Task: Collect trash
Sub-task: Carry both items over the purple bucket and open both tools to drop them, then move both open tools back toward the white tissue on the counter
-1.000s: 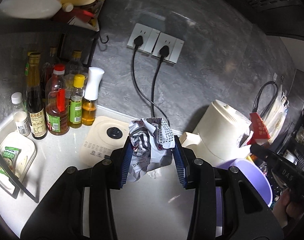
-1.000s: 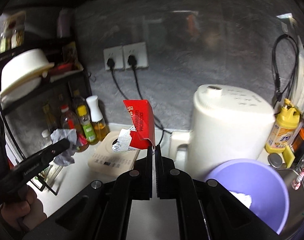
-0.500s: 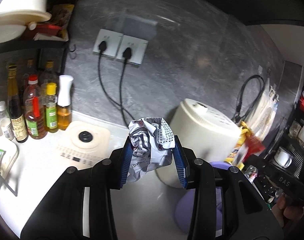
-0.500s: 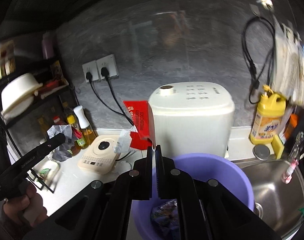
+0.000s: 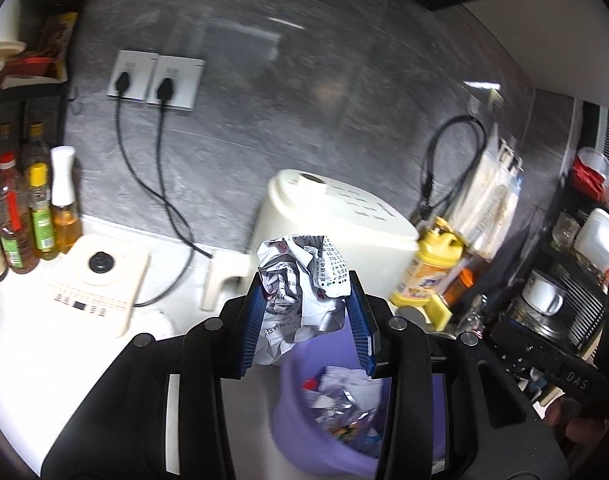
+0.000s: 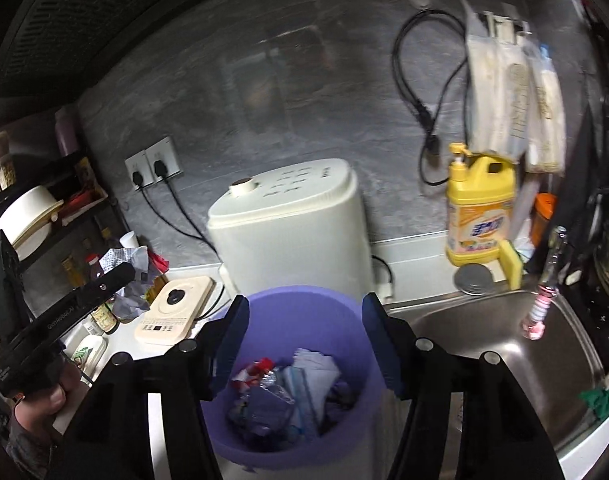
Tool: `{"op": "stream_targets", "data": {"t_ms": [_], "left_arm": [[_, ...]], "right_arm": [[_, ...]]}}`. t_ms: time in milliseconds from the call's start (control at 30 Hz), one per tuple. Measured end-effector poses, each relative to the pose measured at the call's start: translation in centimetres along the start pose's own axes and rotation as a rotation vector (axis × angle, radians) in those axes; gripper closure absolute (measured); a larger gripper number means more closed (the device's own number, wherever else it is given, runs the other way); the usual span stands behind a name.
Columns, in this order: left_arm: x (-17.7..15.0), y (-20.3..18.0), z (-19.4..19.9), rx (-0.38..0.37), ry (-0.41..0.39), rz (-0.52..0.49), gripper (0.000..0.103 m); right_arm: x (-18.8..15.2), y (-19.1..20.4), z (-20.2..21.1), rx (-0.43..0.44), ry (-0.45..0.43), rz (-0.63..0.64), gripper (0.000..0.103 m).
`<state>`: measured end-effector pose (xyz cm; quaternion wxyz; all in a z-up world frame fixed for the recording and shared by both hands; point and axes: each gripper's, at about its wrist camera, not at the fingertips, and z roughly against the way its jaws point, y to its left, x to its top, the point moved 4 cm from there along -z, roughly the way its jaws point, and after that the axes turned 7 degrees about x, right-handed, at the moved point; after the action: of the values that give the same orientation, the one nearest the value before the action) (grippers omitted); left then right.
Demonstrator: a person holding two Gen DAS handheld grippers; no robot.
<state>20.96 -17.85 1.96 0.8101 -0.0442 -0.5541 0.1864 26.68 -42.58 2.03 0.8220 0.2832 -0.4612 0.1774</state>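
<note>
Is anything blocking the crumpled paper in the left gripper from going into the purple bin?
Nothing visible does. The left gripper holds the crumpled paper above the purple bin, whose mouth is open. The right gripper hangs over the bin, jaws opening, nothing between them.

Crumpled printed paper ball (image 5: 300, 296), white with black text, at frame centre above a lilac trash bin (image 6: 304, 308), upright at lower centre, partly filled with wrappers (image 6: 288, 384).

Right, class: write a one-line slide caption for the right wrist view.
Right gripper opening, nothing between its jaws, above the purple bin of trash.
</note>
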Motion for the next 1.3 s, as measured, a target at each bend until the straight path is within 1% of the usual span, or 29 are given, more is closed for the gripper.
{"op": "stream_targets", "data": {"t_ms": [133, 267, 300, 367, 400, 433, 500, 533, 600, 700, 767, 900, 1033, 1300], "left_arm": [[-0.4, -3.0, -0.6, -0.039, 0.015, -0.036, 0.063], [-1.1, -6.3, -1.3, -0.085, 0.042, -0.083, 0.063], [-1.4, -7.0, -1.5, -0.092, 0.05, -0.094, 0.061], [-2.2, -8.4, -2.0, -0.136, 0.086, -0.116, 0.052], [-2.5, -9.0, -2.2, -0.145, 0.097, -0.122, 0.037], [-2.7, -9.2, -2.2, -0.138, 0.095, -0.124, 0.023], [-2.7, -9.1, -2.0, -0.131, 0.085, -0.114, 0.014], [-2.6, -8.9, -2.0, -0.124, 0.087, -0.107, 0.011], [-2.3, -8.2, -1.8, -0.1, 0.089, -0.107, 0.008], [-1.7, -6.8, -1.4, -0.065, 0.08, -0.109, 0.006], [-1.4, -5.1, -1.0, -0.038, 0.078, -0.1, 0.006], [-0.7, -1.8, -0.3, 0.011, 0.079, -0.072, 0.006], [-0.2, 2.5, 0.7, 0.067, 0.08, -0.03, 0.006], [0.3, 9.5, 2.2, 0.138, 0.089, 0.022, 0.006]], "right_arm": [[-0.1, -1.5, 1.8, -0.024, -0.021, -0.011, 0.045], [-0.3, -3.6, 3.5, -0.051, -0.043, -0.047, 0.045], [-0.4, -3.9, 3.8, -0.056, -0.045, -0.053, 0.045], [-0.6, -4.7, 4.4, -0.066, -0.05, -0.066, 0.045], [-0.7, -5.1, 4.7, -0.07, -0.051, -0.073, 0.045], [-0.8, -5.3, 4.8, -0.072, -0.051, -0.076, 0.045], [-0.9, -5.7, 4.9, -0.074, -0.049, -0.081, 0.045], [-1.0, -5.8, 4.9, -0.072, -0.048, -0.083, 0.045], [-1.0, -5.7, 4.7, -0.067, -0.046, -0.086, 0.045], [-1.2, -5.1, 4.0, -0.052, -0.041, -0.095, 0.045], [-1.3, -4.1, 3.5, -0.039, -0.035, -0.092, 0.045], [-1.5, -1.7, 2.2, -0.009, -0.02, -0.077, 0.044], [-1.8, 1.3, 0.8, 0.021, -0.004, -0.06, 0.044], [-2.9, 6.9, -1.8, 0.06, 0.03, -0.034, 0.044]]}}
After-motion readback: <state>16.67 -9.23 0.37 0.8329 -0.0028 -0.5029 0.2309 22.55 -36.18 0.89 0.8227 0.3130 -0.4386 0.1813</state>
